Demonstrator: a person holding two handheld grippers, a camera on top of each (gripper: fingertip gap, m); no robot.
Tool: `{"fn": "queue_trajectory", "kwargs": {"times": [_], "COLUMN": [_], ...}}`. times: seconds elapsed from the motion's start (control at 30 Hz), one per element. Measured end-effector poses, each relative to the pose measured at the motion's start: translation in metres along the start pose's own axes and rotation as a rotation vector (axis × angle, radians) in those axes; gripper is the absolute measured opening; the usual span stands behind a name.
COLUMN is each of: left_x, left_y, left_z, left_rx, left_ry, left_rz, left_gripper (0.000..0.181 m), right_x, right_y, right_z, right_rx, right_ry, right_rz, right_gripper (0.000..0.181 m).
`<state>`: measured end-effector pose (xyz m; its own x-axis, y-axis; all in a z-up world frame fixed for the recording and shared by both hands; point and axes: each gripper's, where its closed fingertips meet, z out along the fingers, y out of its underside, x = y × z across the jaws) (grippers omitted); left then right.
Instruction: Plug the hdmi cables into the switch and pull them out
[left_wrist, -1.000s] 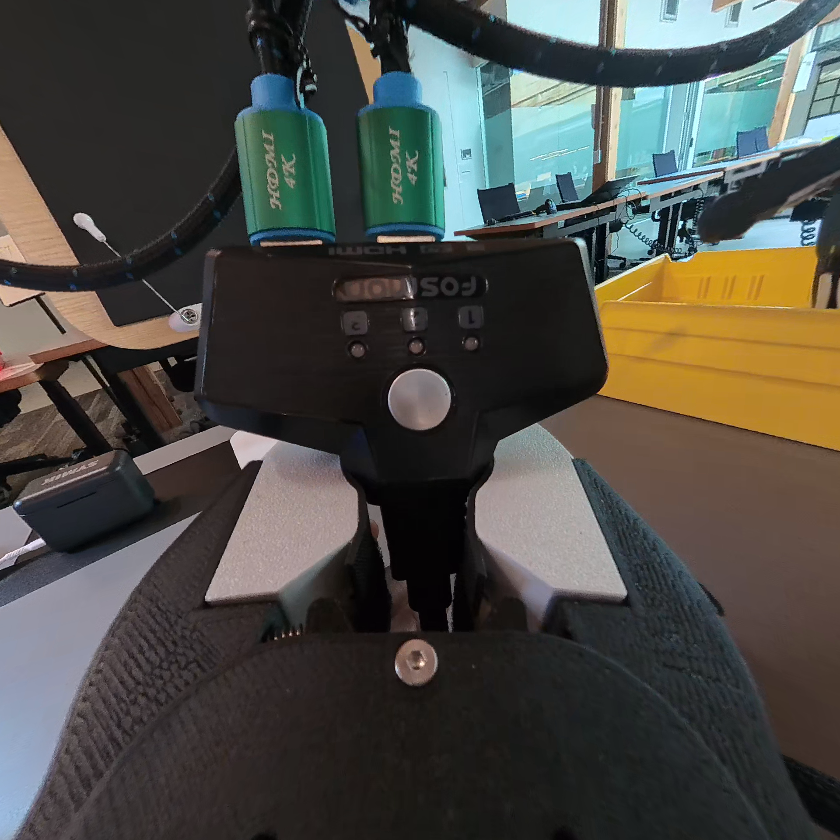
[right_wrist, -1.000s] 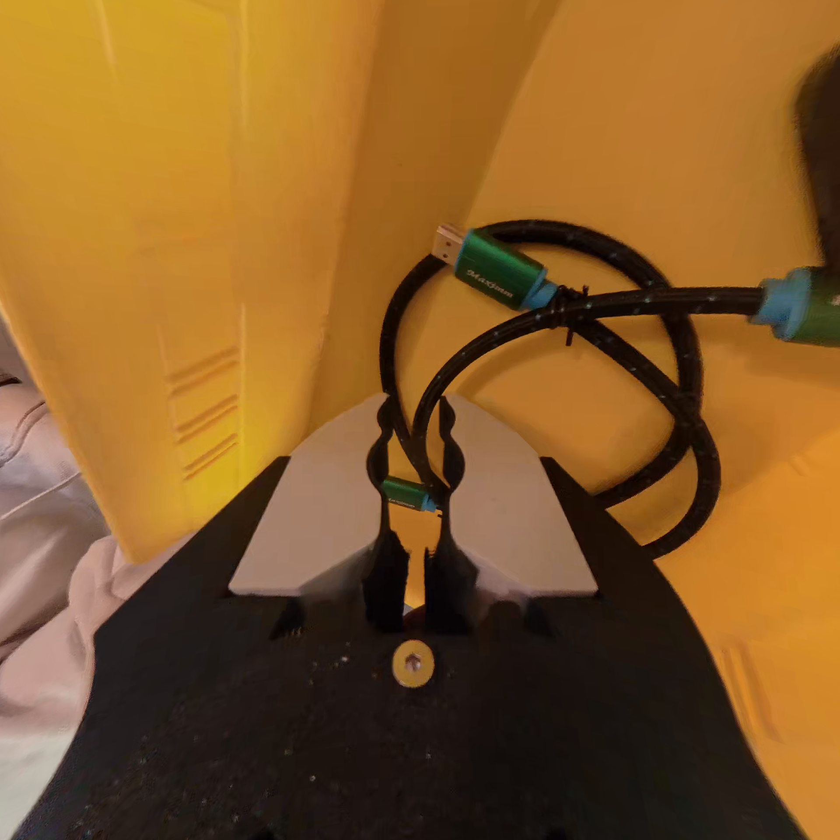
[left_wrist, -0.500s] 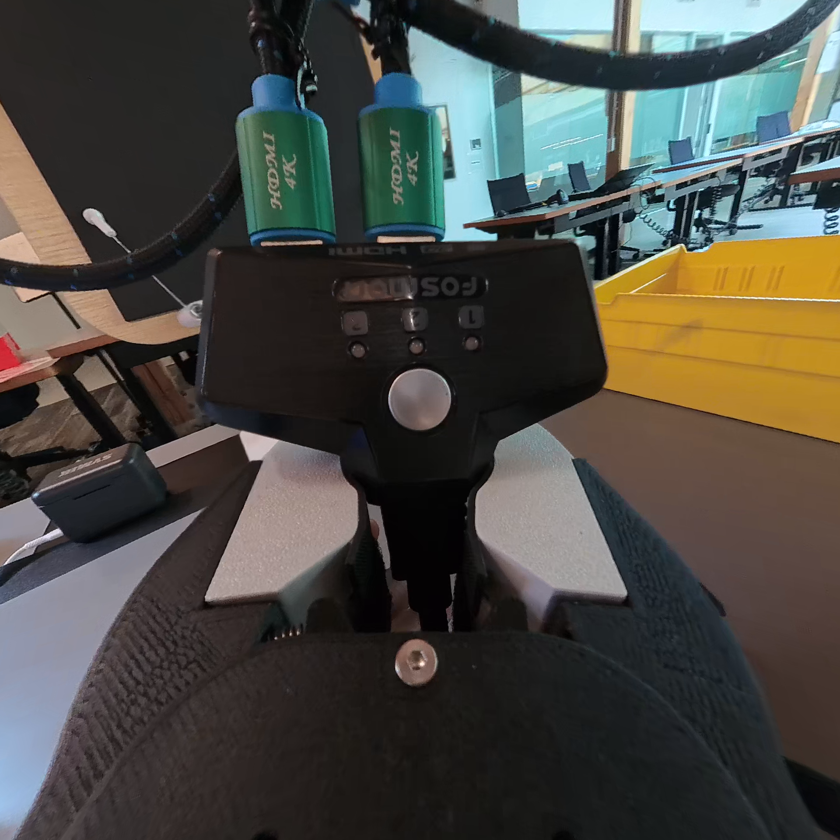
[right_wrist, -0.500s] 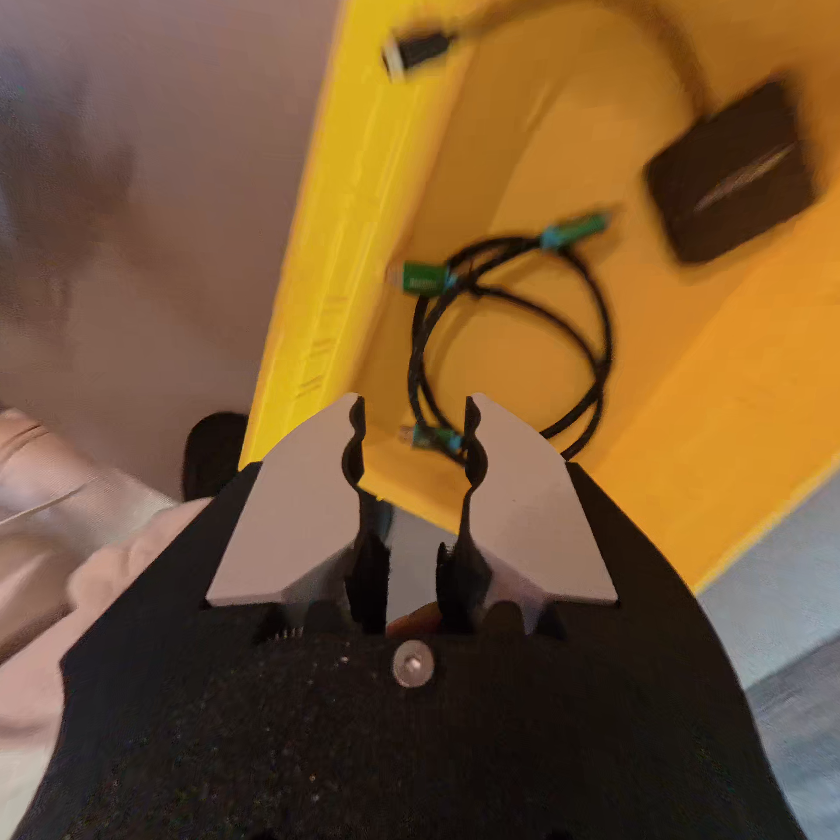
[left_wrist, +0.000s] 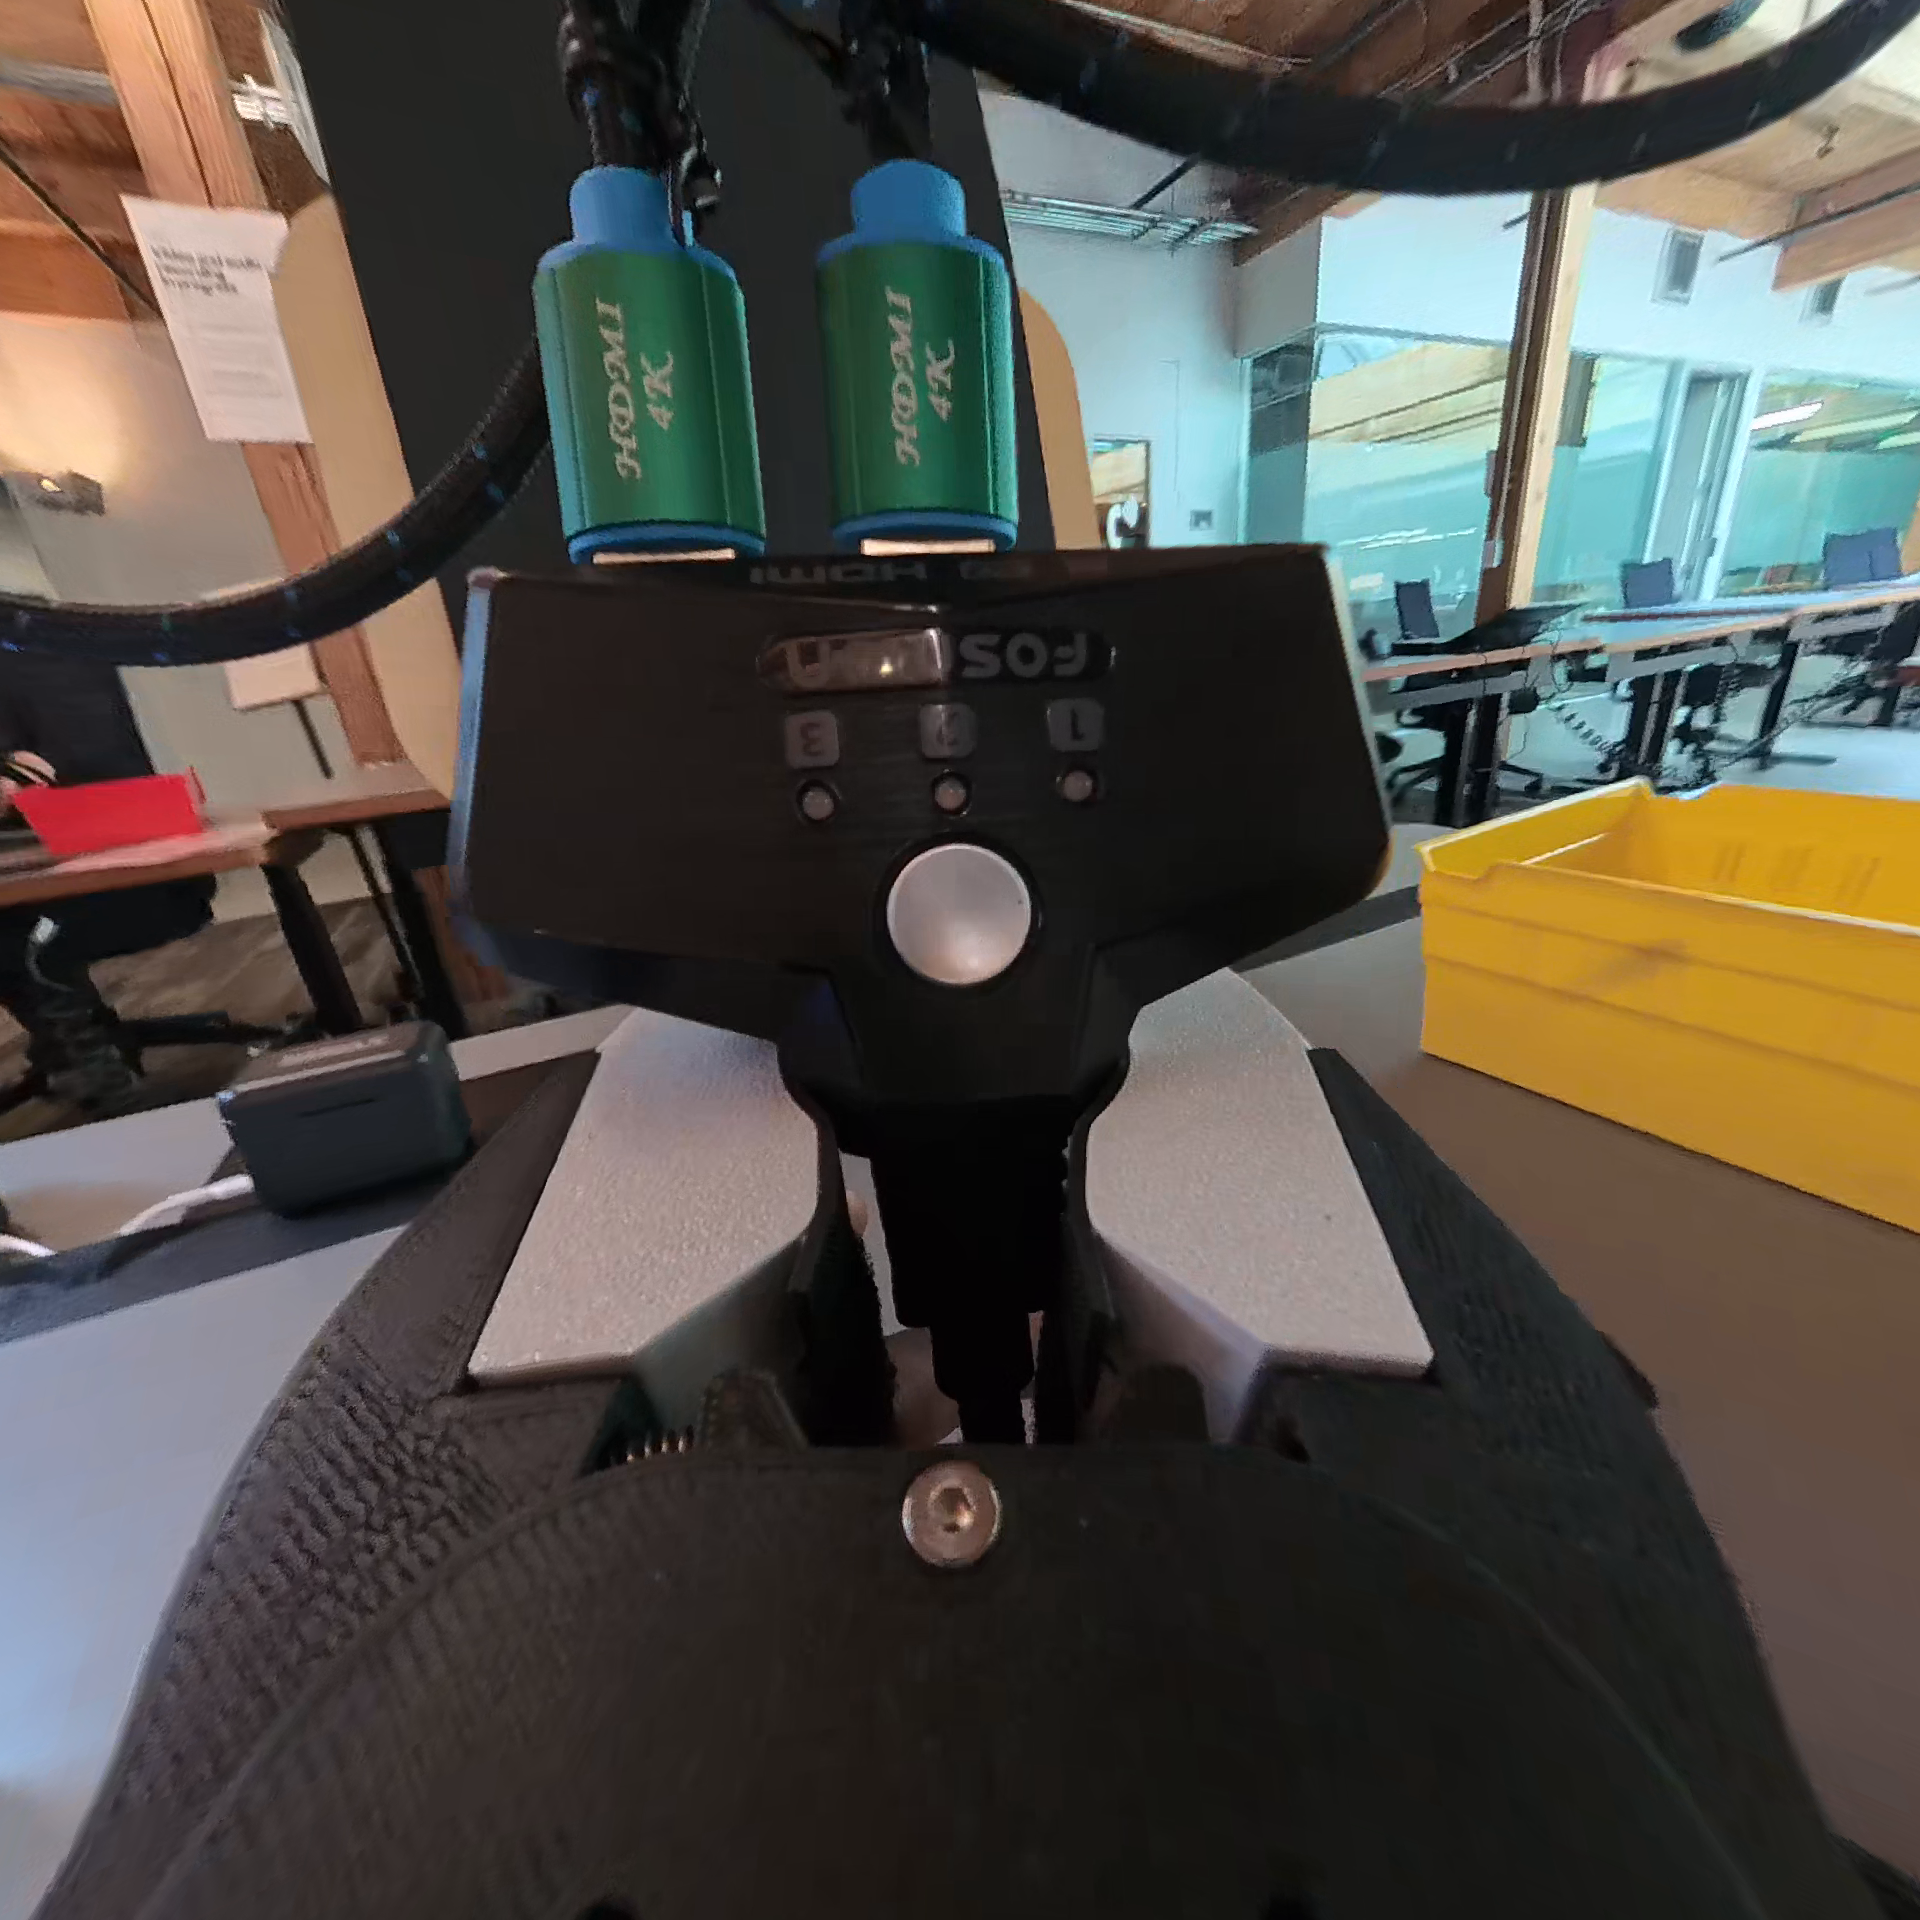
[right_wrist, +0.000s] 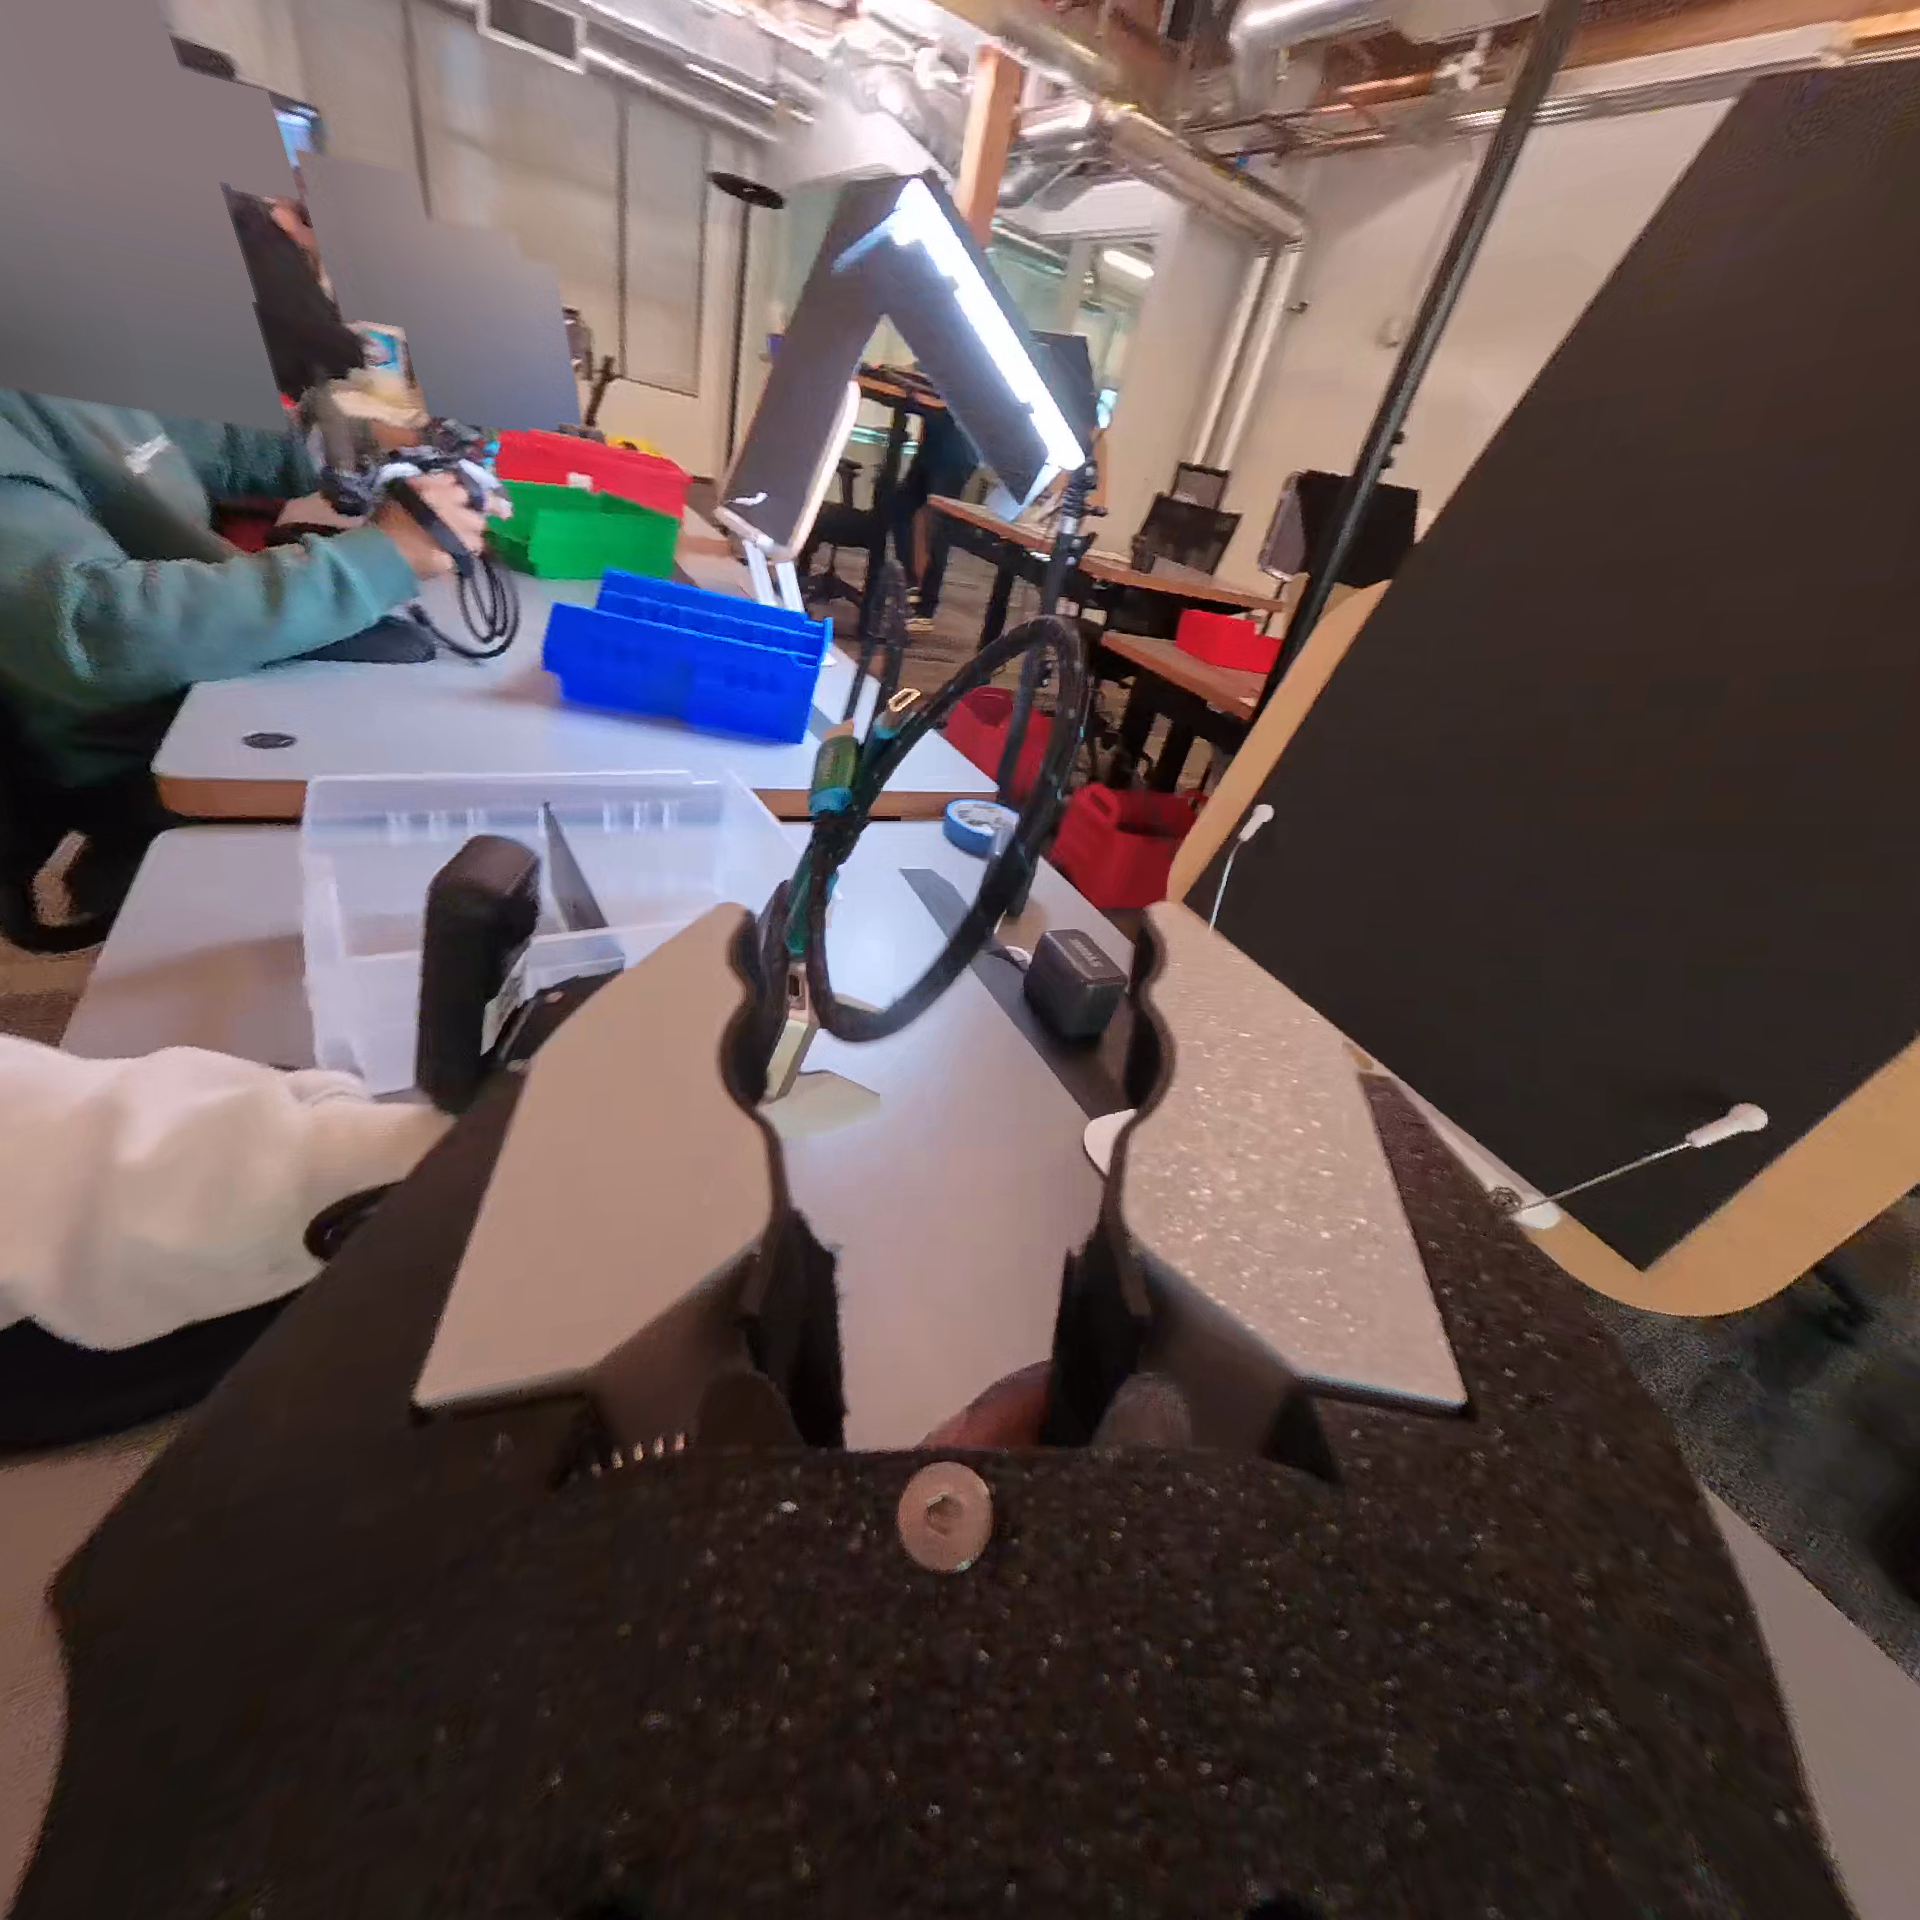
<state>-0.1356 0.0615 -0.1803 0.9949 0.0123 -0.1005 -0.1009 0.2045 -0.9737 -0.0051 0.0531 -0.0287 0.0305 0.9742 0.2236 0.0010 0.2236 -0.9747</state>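
My left gripper (left_wrist: 961, 1122) is shut on the narrow stem of the black HDMI switch (left_wrist: 914, 769) and holds it up above the table. Two green HDMI plugs (left_wrist: 649, 416) (left_wrist: 920, 405) sit in the left and middle ports on its far edge. The right port is empty. Their black braided cables (left_wrist: 1351, 135) loop overhead. My right gripper (right_wrist: 940, 997) is open and empty above the grey table (right_wrist: 935, 1195). In the right wrist view a loop of black cable (right_wrist: 1039, 748) with a green plug (right_wrist: 831, 774) hangs just past its left fingertip.
A yellow bin (left_wrist: 1662, 987) stands on the table at the right. A small dark case (left_wrist: 343, 1112) lies at the left. The right wrist view shows a clear plastic box (right_wrist: 520, 831), a blue bin (right_wrist: 686, 665), a roll of blue tape (right_wrist: 977, 821), a black board (right_wrist: 1610, 727) and a person's sleeve (right_wrist: 156, 1174).
My right gripper has let go of a cable in the yellow bin, lifted out, opened wider and turned towards the table. My left gripper has swung left, still holding the switch.
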Motion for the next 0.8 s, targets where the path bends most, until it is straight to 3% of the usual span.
{"fn": "queue_trajectory", "kwargs": {"times": [0.1, 0.23, 0.37, 0.5, 0.57, 0.67, 0.8], "left_x": [-0.001, -0.002, 0.006, 0.018, 0.025, 0.033, 0.038], "left_y": [0.004, 0.012, 0.011, 0.005, 0.005, 0.006, 0.01], "left_z": [0.001, 0.002, 0.002, 0.001, 0.001, 0.001, 0.002], "left_rx": [-0.03, -0.078, -0.071, -0.029, -0.019, -0.008, -0.022], "left_ry": [-0.036, -0.073, -0.057, -0.023, -0.001, 0.031, 0.069], "left_rz": [0.093, 0.2, 0.283, 0.386, 0.45, 0.45, 0.418], "left_gripper": [0.043, 0.044, 0.044, 0.043, 0.044, 0.044, 0.043], "right_x": [-0.01, -0.043, -0.062, -0.046, -0.046, -0.049, -0.048], "right_y": [-0.017, -0.027, 0.025, 0.073, 0.084, 0.085, 0.084], "right_z": [0.002, 0.008, 0.045, 0.077, 0.083, 0.084, 0.079], "right_rx": [0.099, 0.12, -0.166, -0.312, -0.322, -0.287, -0.261], "right_ry": [-0.008, -0.098, -0.182, -0.106, -0.112, -0.166, -0.247], "right_rz": [-0.017, -0.069, 0.005, 0.086, 0.103, 0.17, 0.283], "right_gripper": [0.042, 0.033, 0.053, 0.067, 0.053, 0.017, 0.013]}}
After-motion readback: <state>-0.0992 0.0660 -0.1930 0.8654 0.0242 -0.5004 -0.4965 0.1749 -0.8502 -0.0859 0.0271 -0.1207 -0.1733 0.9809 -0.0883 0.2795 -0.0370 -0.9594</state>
